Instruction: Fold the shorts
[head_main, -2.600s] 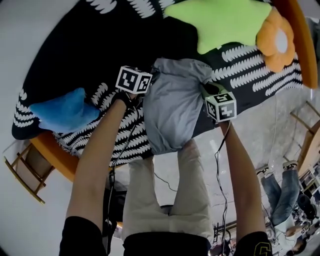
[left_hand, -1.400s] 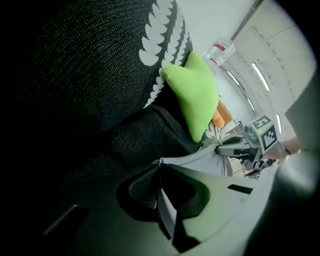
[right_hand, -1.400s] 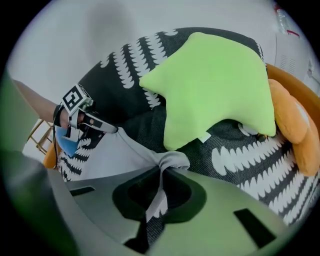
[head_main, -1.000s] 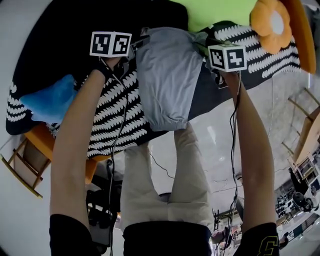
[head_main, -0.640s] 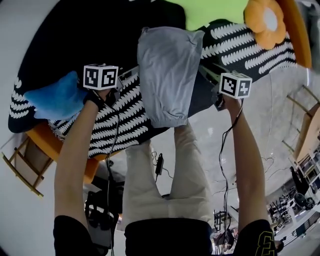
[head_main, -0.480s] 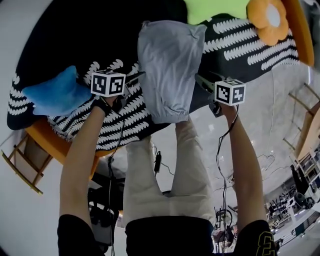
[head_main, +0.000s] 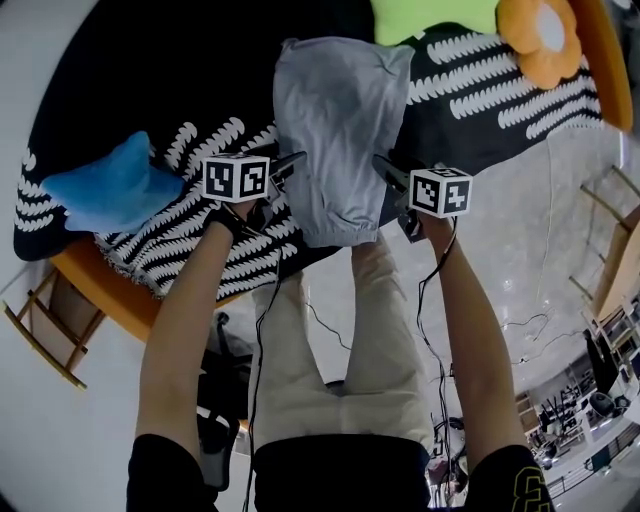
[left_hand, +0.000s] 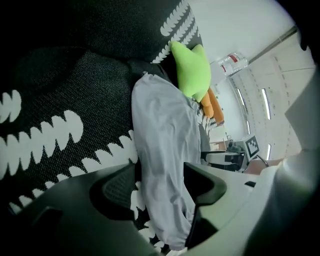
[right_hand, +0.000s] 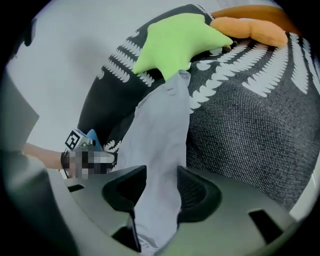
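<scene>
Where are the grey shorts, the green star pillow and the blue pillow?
grey shorts (head_main: 340, 120), head view, middle of the fabric.
green star pillow (right_hand: 175, 44), right gripper view, its middle.
blue pillow (head_main: 108, 188), head view, its middle.

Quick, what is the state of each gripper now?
Left gripper: open, jaws just opened wider, shorts between, ungripped.
Right gripper: open, jaws just closing, shorts between, ungripped.
</scene>
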